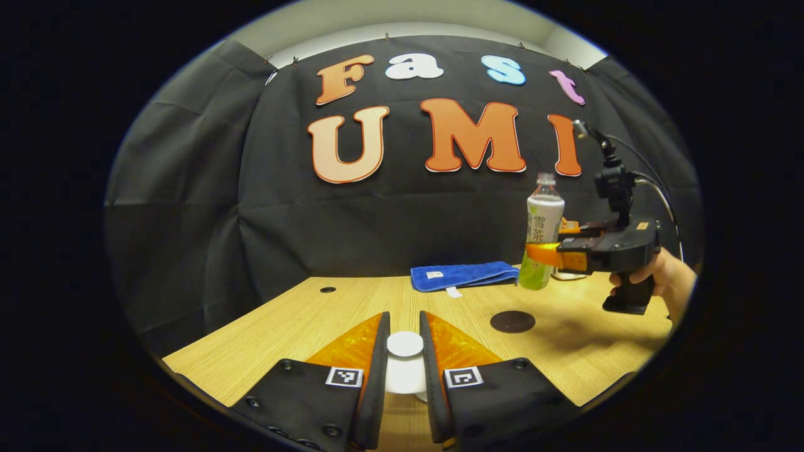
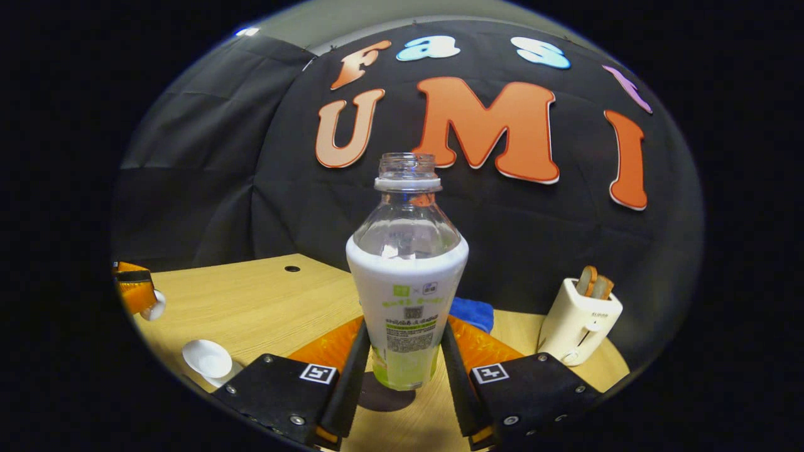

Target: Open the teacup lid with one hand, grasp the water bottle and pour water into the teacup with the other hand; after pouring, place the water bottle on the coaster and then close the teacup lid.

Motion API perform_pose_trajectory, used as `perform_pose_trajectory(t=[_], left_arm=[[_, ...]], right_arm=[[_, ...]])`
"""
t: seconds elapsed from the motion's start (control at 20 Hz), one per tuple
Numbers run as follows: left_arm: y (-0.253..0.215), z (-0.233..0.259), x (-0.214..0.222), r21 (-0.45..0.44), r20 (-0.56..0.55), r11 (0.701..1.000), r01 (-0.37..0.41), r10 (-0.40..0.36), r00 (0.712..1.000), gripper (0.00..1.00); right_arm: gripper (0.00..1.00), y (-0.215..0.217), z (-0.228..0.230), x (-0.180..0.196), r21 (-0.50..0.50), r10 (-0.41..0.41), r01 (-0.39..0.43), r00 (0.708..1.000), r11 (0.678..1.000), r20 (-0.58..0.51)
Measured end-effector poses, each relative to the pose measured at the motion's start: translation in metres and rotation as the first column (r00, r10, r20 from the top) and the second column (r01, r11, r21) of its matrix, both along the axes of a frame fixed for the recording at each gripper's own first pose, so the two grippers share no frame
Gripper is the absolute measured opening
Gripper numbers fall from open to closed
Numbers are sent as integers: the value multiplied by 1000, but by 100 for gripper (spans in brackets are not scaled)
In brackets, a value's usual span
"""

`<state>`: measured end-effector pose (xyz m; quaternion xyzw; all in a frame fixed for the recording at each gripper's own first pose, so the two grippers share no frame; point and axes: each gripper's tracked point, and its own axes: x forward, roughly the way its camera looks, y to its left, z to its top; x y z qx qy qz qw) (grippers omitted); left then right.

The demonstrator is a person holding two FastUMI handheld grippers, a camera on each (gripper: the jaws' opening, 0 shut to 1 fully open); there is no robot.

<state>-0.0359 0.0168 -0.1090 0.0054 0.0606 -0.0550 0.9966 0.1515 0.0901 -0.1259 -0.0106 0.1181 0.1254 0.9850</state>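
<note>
Two pairs of tongs, both loaded. Your left tongs (image 1: 404,323) pinch the white teacup lid (image 1: 405,345) by its sides, knob up. The right gripper view catches the lid held off at the bench's far left, well apart from the open teacup (image 2: 207,359). Judgement: you park it there so the cup mouth is free for a pour. Your right tongs (image 2: 406,333) clamp the water bottle (image 2: 407,282) low on its labelled body. The bottle is upright and uncapped, so nothing spills while it travels. The low grip leaves the neck free to tip, but a top-heavy swing is a risk. In the left gripper view the bottle hangs near the dark round coaster (image 1: 512,321). The right gripper view shows a dark disc under its base, though I cannot tell whether they touch. Whether the pour is done I cannot tell either. Your hand (image 1: 666,276) steadies the right handle. Farther out on the bench (image 1: 282,326) lie a folded blue towel (image 1: 465,275) and a white toaster (image 2: 578,320), both clear of the pouring path.
</note>
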Motion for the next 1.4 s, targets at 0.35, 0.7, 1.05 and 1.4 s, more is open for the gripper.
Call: perform_pose_trajectory(t=[0.35, 0.7, 1.05, 1.4], left_arm=[[-11, -13, 6, -18, -42, 1000, 5, -6, 999, 31], [-10, -15, 7, -6, -48, 1000, 1, -2, 999, 33], [-12, -19, 7, -3, -60, 1000, 4, -4, 998, 33], [-21, -27, 8, -3, -84, 1000, 19, -20, 996, 33]], right_arm=[[64, 2, -46, 23, 77, -21, 29, 995, 997, -101], [64, 21, -81, 19, 48, 30, -21, 984, 999, -178], [64, 20, -80, 16, 56, 38, -28, 980, 998, -193], [73, 20, -80, 14, 47, 36, -27, 979, 999, -201]])
